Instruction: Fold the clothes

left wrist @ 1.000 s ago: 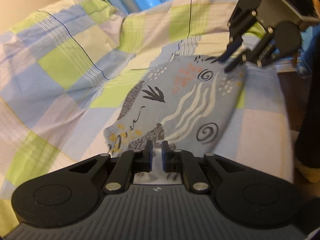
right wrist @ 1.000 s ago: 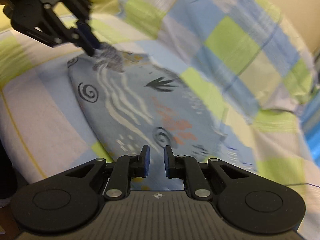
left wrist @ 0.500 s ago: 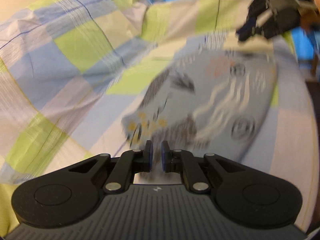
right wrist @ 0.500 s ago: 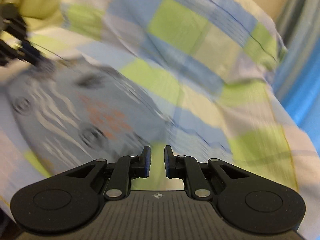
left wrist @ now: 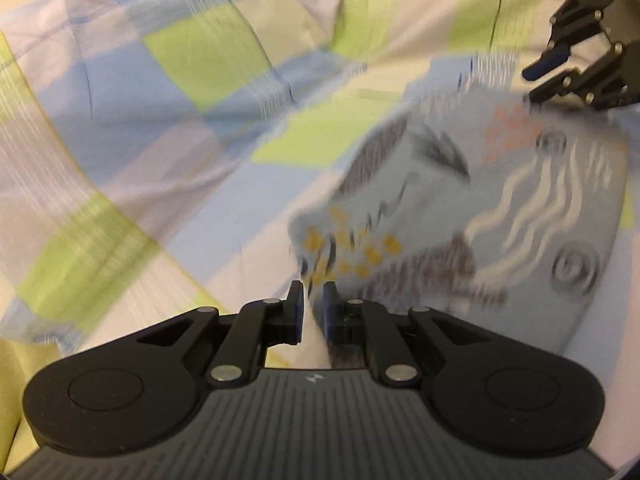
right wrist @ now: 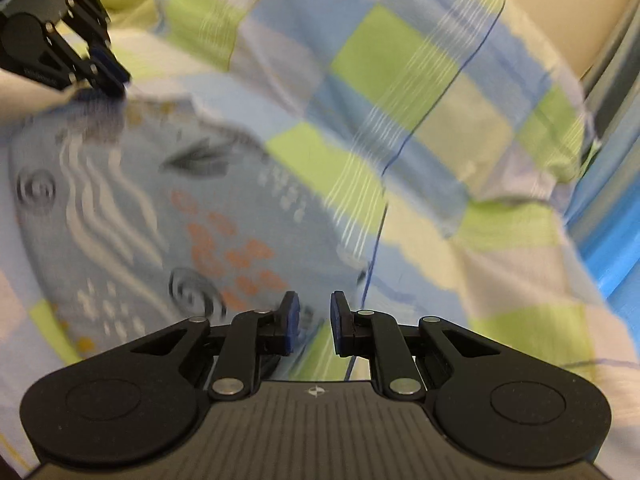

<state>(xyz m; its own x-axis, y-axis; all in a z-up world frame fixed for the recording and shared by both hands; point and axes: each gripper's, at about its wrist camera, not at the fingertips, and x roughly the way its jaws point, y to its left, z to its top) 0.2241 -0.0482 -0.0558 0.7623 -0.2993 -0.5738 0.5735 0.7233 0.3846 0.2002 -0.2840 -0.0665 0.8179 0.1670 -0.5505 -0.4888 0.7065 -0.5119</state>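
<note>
Here, the cloth [left wrist: 500, 208], a blue piece printed with swirls, wavy white lines and orange dots, lies flat on the checked bedspread [left wrist: 192, 80], seemingly folded into a rough rectangle (layers can't be counted through the blur).

Left gripper [left wrist: 312, 308]: jaws a narrow gap apart, nothing clearly between them. It sits at the near corner of the cloth, the corner with the yellow dots. The right wrist view shows this gripper [right wrist: 108, 68] with its tips at or touching that edge; true contact not readable.

Right gripper [right wrist: 312, 320]: jaws apart, a little wider, nothing held. It is over the opposite end of the cloth, near the orange dots. From the left wrist view this gripper [left wrist: 548, 76] hangs just above or at the far edge.

Judgement: both tools look to be lining up on opposite ends for the next fold. Neither has a hold yet.

Risks from here:
- Closing too deep would pinch the bedspread along with the cloth, and the lift would drag the bedding.
- Catching only the top layer would let the piece open up as it rises.
- One side biting and the other missing would skew the fold.
- The soft, uneven bedspread gives little backing, so thin fabric could slip out of the jaws.
</note>
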